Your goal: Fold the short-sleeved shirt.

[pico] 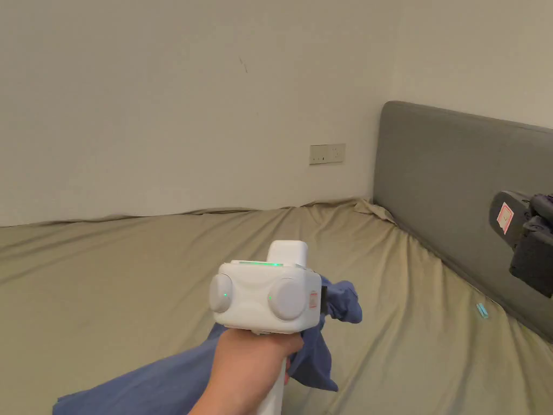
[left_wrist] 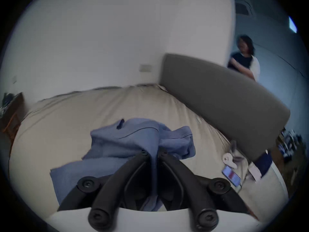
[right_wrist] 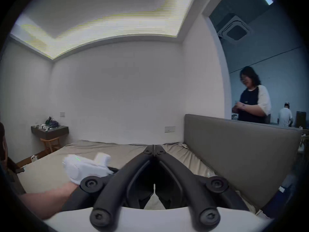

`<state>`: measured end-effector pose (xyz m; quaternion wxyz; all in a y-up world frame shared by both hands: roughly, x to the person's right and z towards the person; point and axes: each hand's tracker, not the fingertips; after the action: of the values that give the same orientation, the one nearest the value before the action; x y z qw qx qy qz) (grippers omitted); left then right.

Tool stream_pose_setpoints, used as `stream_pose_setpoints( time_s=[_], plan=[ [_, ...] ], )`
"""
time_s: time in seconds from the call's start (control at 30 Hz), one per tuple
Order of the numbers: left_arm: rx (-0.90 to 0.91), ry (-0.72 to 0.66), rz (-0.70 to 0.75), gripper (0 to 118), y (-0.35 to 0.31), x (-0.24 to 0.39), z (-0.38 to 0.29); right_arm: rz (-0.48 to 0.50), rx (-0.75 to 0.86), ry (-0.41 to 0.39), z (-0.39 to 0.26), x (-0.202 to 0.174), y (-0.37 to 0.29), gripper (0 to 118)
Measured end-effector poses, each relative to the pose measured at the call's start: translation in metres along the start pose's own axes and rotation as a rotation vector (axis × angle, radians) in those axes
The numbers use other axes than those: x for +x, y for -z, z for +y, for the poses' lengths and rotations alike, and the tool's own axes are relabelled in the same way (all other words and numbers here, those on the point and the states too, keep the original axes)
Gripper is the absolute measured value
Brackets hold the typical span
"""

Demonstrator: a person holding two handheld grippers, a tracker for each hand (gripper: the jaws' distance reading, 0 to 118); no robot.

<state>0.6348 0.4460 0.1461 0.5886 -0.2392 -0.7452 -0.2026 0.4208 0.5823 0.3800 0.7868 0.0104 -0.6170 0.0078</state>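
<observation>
Folding had barely begun: the crumpled blue short-sleeved cotton shirt (left_wrist: pixel 133 145) hung bunched at lower centre above the tan-sheeted bed (pico: pixel 135 270), clenched in the left tool (left_wrist: pixel 153 152), while the right tool (right_wrist: pixel 154 149), closed and empty, hovered apart.

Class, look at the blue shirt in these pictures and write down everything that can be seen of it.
The blue shirt is a thin, soft woven-looking cloth with stitched seams and hems. It is not folded: it is bunched and crumpled. The left tongs are shut on a gathered ridge of it, lifting that part, while the rest trails down onto the beige bed sheet. In the head view the cloth bulges past the white gripper body and hangs below the hand. The right tongs are shut, apart from it.
</observation>
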Motion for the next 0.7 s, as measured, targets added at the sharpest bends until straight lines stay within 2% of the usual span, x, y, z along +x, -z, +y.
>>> stream_pose_setpoints(
  time_s=[0.13,0.23,0.27,0.3,0.33,0.37,0.53,0.63,0.7],
  plan=[
    [-0.152,0.056,-0.062,2,0.055,0.063,-0.042,-0.028,-0.012,-0.026,-0.004,0.012,-0.01,2],
    [-0.265,-0.047,-0.144,3,0.087,0.079,-0.074,-0.004,-0.017,-0.003,-0.007,0.017,-0.019,2],
    [-0.271,-0.045,-0.133,8,0.095,0.08,-0.084,0.02,-0.017,0.002,-0.008,0.017,-0.021,2],
    [-0.273,-0.05,-0.12,26,0.101,0.081,-0.092,0.028,-0.018,0.0,-0.008,0.017,-0.022,2],
    [-0.267,-0.068,-0.101,93,0.104,0.079,-0.098,0.029,-0.018,-0.003,-0.009,0.015,-0.022,2],
    [-0.264,-0.078,-0.089,118,0.106,0.078,-0.1,0.031,-0.017,-0.007,-0.009,0.013,-0.022,2],
    [-0.113,-0.159,-0.213,118,0.054,0.045,-0.064,0.08,-0.01,0.011,-0.012,0.007,-0.01,2],
    [0.06,-0.117,-0.227,118,-0.012,0.0,-0.037,0.123,-0.01,0.042,-0.014,-0.001,-0.001,2],
    [0.154,-0.034,-0.208,118,-0.071,-0.034,-0.032,0.156,-0.008,0.055,-0.017,-0.006,0.003,2]
  ],
)
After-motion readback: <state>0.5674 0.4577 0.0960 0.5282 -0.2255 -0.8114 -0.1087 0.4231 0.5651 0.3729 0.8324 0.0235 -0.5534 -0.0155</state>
